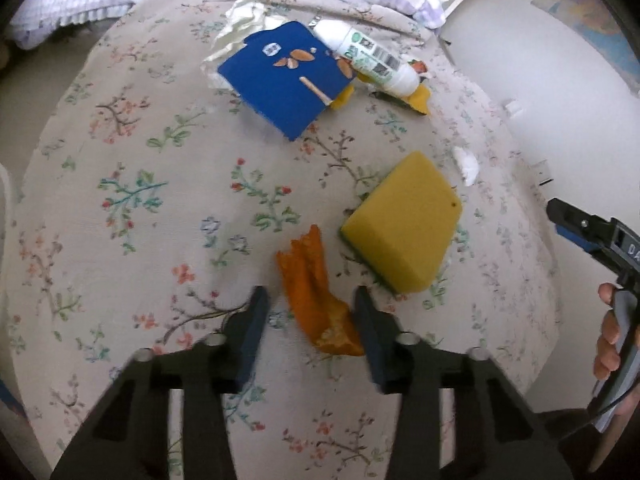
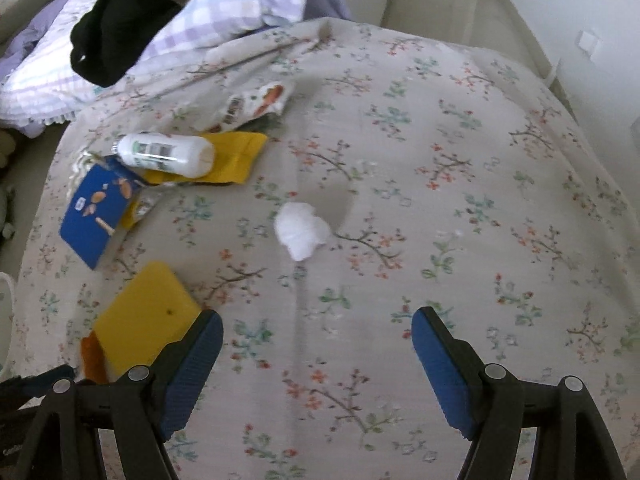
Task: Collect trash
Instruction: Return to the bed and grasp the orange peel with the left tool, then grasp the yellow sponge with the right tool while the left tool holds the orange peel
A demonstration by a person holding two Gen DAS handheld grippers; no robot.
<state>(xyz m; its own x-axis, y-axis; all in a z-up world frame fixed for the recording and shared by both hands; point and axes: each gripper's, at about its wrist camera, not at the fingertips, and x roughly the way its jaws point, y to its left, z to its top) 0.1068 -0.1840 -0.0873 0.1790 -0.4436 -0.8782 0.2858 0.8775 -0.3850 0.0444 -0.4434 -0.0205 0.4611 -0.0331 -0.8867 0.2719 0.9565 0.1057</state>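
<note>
Orange peel (image 1: 316, 300) lies on floral bedspread (image 1: 160, 220) btwn my L gripper (image 1: 310, 304) jaws, apart, not clamped. R gripper (image 2: 318, 332) jaws wide apart, w/ tissue wad (image 2: 301, 232) ahead.

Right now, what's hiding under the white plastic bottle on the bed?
The white plastic bottle lies on a flat yellow wrapper, with one end over the blue snack box. Whatever is on the wrapper directly beneath the bottle is covered, so I can't see it.
</note>
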